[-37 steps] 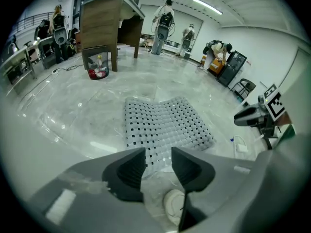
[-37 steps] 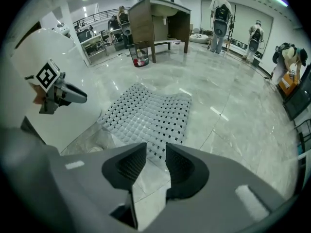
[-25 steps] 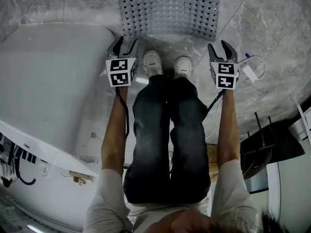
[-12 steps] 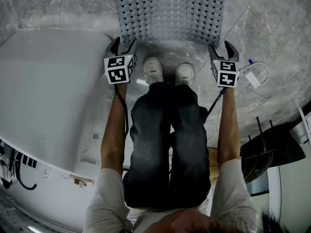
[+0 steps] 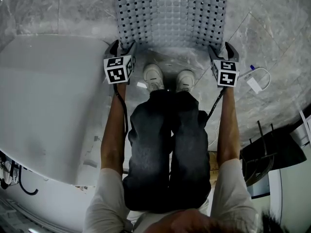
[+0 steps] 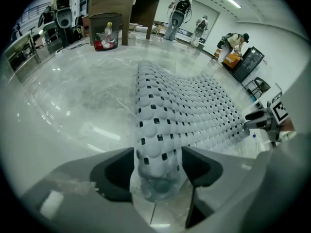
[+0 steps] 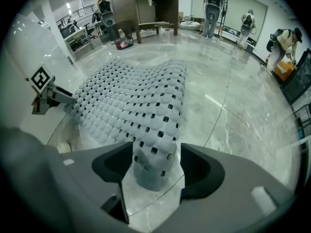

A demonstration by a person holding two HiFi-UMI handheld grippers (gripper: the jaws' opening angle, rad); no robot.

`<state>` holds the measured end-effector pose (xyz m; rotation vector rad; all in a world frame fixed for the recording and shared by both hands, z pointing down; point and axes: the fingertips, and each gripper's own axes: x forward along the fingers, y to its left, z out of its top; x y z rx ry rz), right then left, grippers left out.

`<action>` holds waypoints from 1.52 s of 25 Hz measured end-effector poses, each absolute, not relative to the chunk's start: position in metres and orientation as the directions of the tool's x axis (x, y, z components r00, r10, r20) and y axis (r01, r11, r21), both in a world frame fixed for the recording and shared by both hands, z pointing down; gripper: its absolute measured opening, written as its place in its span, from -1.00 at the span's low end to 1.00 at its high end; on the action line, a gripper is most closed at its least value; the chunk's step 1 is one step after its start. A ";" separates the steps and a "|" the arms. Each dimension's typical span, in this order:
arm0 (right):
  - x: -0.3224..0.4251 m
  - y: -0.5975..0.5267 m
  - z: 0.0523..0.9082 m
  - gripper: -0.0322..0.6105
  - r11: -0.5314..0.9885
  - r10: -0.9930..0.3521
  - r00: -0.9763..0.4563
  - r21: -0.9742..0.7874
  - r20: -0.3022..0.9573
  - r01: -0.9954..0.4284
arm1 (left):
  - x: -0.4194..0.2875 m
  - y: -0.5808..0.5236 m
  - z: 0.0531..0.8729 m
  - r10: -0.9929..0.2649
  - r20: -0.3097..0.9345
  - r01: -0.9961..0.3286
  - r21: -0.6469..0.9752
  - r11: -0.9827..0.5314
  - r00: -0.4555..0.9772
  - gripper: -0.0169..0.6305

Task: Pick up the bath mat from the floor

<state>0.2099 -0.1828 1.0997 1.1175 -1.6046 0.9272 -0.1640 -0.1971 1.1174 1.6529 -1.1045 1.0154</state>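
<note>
The mat (image 5: 171, 13) lies on the floor (image 5: 272, 28), just ahead of the person's shoes (image 5: 153, 75). A tub (image 5: 43, 106) stands to the left of mat and person. A plug with its cable (image 5: 256, 81) lies to the right, apart from the mat. A bin (image 6: 104, 31) stands beyond the mat's far end, with people (image 6: 177, 8) farther back.

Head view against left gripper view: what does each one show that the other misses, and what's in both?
Head view only: the person's shoes, trousers and forearms. Left gripper view only: a corner of the bath mat between the left gripper's jaws, which have just been opening and do not clamp it; a bin; people far off. Both: the bath mat and the stone floor.
</note>
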 end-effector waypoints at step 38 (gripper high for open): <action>0.184 -0.196 1.090 -0.79 0.221 -0.254 -0.199 -0.143 0.947 -0.965 | -0.138 -0.192 1.109 -0.157 0.930 -0.928 0.293 -0.230 0.332 -0.80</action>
